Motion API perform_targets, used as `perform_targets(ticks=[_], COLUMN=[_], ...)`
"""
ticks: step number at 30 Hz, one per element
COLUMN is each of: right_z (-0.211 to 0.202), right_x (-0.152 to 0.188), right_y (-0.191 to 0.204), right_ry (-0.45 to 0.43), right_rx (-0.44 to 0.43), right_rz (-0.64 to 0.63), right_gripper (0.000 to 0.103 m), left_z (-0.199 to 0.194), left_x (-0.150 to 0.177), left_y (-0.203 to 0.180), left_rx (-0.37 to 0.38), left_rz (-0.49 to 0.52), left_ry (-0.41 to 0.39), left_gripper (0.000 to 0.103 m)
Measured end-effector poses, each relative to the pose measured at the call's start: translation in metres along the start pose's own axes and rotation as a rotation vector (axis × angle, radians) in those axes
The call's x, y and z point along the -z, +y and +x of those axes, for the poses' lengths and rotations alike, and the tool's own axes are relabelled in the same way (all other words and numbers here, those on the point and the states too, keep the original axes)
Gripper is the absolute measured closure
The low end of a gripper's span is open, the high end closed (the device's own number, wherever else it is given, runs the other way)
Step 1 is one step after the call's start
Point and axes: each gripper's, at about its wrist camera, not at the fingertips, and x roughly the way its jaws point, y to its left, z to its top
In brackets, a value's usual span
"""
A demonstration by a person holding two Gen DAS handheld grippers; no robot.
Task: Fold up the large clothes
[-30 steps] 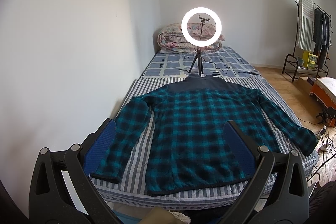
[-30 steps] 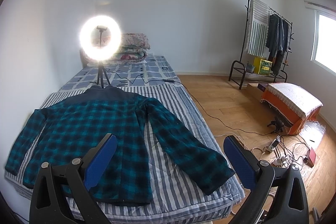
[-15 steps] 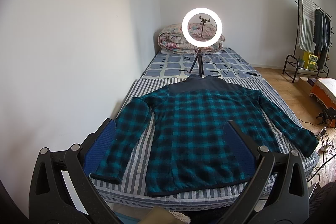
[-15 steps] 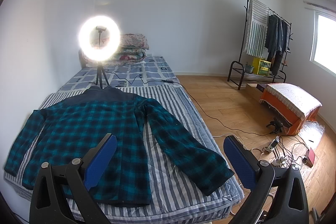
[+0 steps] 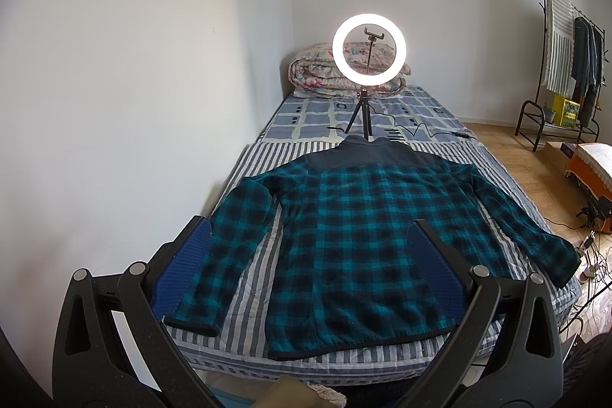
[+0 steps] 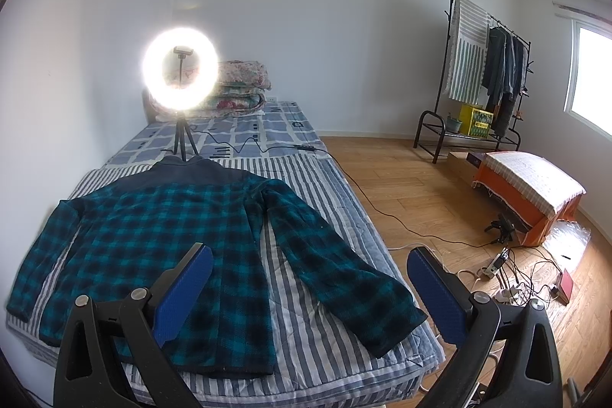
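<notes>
Plaid jacket (image 5: 367,236) lies flat on the bed (image 5: 313,117); left tool (image 5: 310,243) and right tool (image 6: 310,270) both spread, empty.

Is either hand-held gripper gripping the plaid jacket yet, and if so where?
No. The left hand-held gripper and right hand-held gripper are both open and empty above the plaid jacket, flat on the bed.

teal plaid jacket (image 5: 355,239) flat on striped bed (image 5: 344,354), sleeves spread; left gripper (image 5: 310,251) fingers (image 5: 183,266) apart above hem.
</notes>
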Motion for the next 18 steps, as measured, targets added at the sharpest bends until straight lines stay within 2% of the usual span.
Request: perform_targets(ticks=[18], right_z=[0.0054], right_x=[-0.0014], right_y=[0.0050], right_ry=[0.003], right_rx=[0.000], right_rz=[-0.006], right_gripper=[0.000], left_z=[-0.0018], left_x=[-0.0003], left_y=[0.0004], left_rx=[0.001], left_rz=[-0.001], left_ry=[0.000], left_gripper=[0.000])
